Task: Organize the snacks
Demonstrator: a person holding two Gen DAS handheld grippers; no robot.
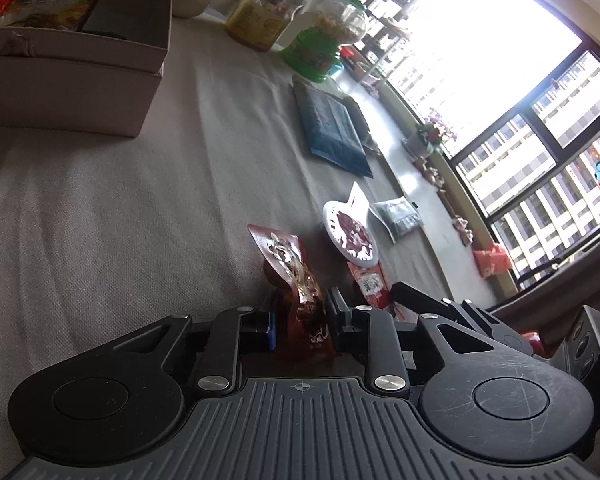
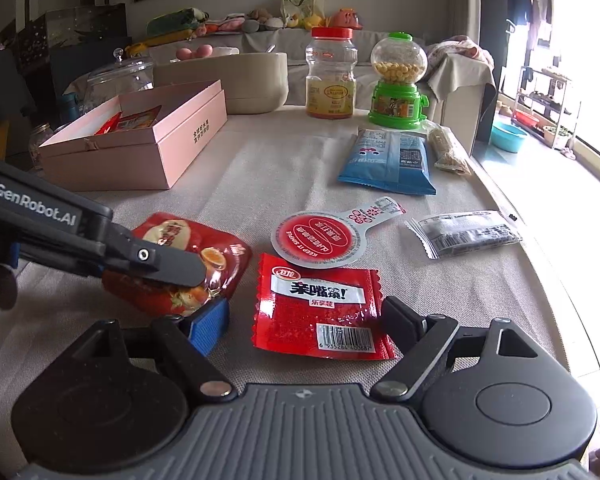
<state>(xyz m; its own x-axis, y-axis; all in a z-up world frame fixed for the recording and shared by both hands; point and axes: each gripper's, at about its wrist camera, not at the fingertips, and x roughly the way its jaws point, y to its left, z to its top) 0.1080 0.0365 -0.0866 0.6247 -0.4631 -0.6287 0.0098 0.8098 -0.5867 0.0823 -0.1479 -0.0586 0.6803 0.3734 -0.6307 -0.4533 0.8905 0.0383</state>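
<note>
Our left gripper (image 1: 300,320) is clamped on the egg pouch (image 2: 188,256), holding it just above the cloth (image 1: 120,200). Our right gripper (image 2: 304,320) is spread wide, its fingers either side of the red packet (image 2: 320,308) lying flat. Beyond lie the round lid (image 2: 320,238), grey sachet (image 2: 464,232), blue bag (image 2: 388,160) and pink box (image 2: 140,140).

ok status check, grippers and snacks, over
Left gripper shut on egg snack packet. Right gripper open, straddling red spicy packet. Pink box open, path clear.
</note>
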